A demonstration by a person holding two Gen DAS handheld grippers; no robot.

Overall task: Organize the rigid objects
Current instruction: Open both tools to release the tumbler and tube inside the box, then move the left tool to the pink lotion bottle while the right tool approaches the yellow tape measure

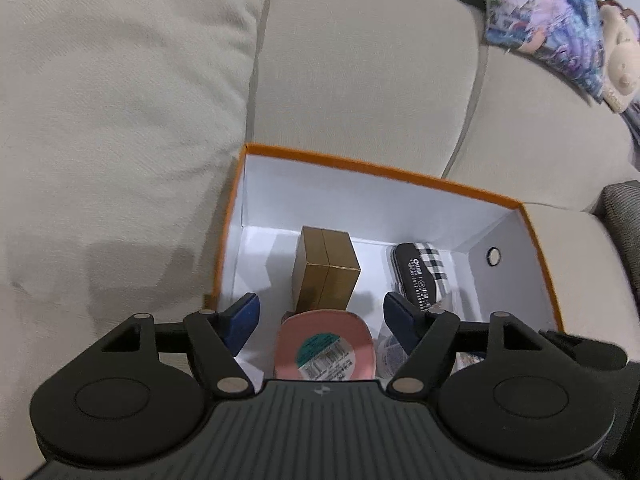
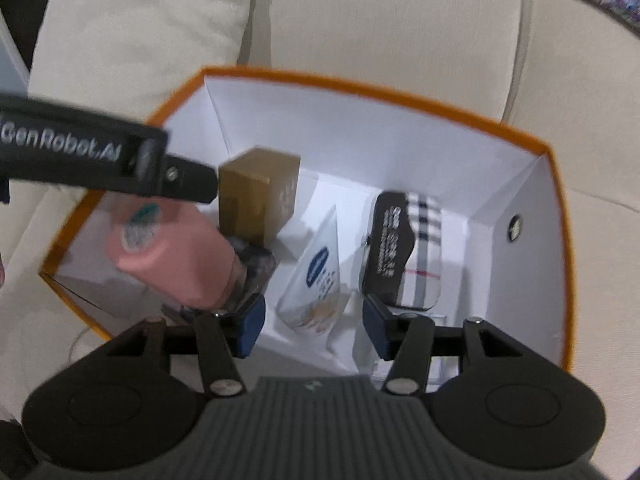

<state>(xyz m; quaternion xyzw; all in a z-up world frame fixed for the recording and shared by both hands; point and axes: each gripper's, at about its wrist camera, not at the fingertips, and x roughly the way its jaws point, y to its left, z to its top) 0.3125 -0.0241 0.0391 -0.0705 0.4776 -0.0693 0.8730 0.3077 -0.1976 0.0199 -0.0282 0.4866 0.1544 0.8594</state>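
I have both grippers over the orange-rimmed box (image 2: 554,184) on the cream sofa (image 1: 120,120). My left gripper (image 1: 318,322) stands wide, pads clear of the pink bottle (image 1: 326,354), which sits between them, base up with its barcode sticker showing; I judge it released. My right gripper (image 2: 312,326) is part open and holds nothing, though the white tube (image 2: 316,280) lies just ahead between its pads. Also in the box: a gold carton (image 2: 258,196) standing upright, and a plaid-and-black case (image 2: 404,248) toward the right wall. Something dark sits under the bottle's neck, probably its cap (too blurred to say).

To do this step well, I lift both straight up so no pad clips the bottle or tube, and keep the left finger clear of the carton, which looks easy to tip.
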